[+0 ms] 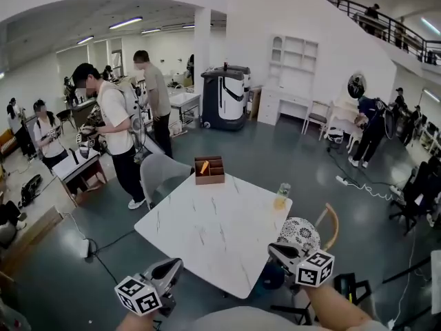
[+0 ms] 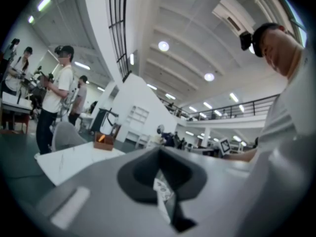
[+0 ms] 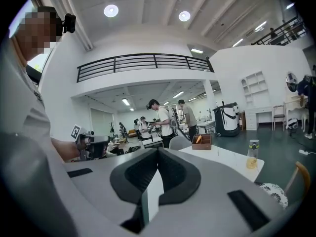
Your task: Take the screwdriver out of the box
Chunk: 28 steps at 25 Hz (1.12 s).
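Grey left hand-held gripper (image 1: 176,263) and right hand-held gripper (image 1: 273,249), black-and-white marker cubes (image 1: 315,267).

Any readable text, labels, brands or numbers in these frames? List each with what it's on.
No readable text in any view.
Not text: the cubes on the left gripper and right gripper carry square black-and-white marker patterns, with no letters or digits.
Too small to read: any label on the bottle.
None visible: the box shows no print.
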{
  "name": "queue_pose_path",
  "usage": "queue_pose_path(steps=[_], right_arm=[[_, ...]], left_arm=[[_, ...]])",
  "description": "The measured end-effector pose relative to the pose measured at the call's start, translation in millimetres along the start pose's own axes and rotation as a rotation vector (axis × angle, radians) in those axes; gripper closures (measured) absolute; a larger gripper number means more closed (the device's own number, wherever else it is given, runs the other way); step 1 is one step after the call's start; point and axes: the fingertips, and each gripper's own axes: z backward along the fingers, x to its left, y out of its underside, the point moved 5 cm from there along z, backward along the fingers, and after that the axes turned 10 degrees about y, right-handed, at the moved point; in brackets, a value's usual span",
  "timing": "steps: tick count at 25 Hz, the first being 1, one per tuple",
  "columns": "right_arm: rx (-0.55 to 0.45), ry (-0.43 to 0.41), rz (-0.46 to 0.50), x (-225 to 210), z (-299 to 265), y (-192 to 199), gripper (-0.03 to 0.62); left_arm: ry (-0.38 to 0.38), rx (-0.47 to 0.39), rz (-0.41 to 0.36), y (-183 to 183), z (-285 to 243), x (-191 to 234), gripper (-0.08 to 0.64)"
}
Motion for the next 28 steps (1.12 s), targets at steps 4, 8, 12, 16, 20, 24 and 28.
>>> queue_pose_path(steps=[4, 8, 12, 16, 20, 24, 28], right_arm=[[0.021, 0.024, -0.001, 6, -22, 1, 0.586], [0.038, 0.051, -0.003, 3, -34, 0, 0.586], [0.054, 0.050, -0.007, 1, -42, -2, 0.586], [0.070, 0.030, -0.003, -9, -56, -1, 0.586], [0.082, -0.012, -0.005, -31, -69, 2, 0.586], [0.084, -0.066, -0.033, -71, -87, 6, 0.586], [0.093, -0.145, -0.057, -123, -121, 5, 0.586]], left_arm=[[0.024, 0.007, 0.010, 1, 4, 29, 0.558], [0.032, 0.001, 0.022, 1, 5, 50, 0.558], [0.011, -0.012, 0.038, 0, 9, 61, 0.558], [-0.009, -0.012, 0.044, 0, 3, 72, 0.558], [-0.048, -0.005, 0.049, 4, -12, 76, 0.558], [-0.099, 0.003, 0.033, 6, -38, 77, 0.558], [-0.184, -0.007, 0.033, 2, -77, 87, 0.558]])
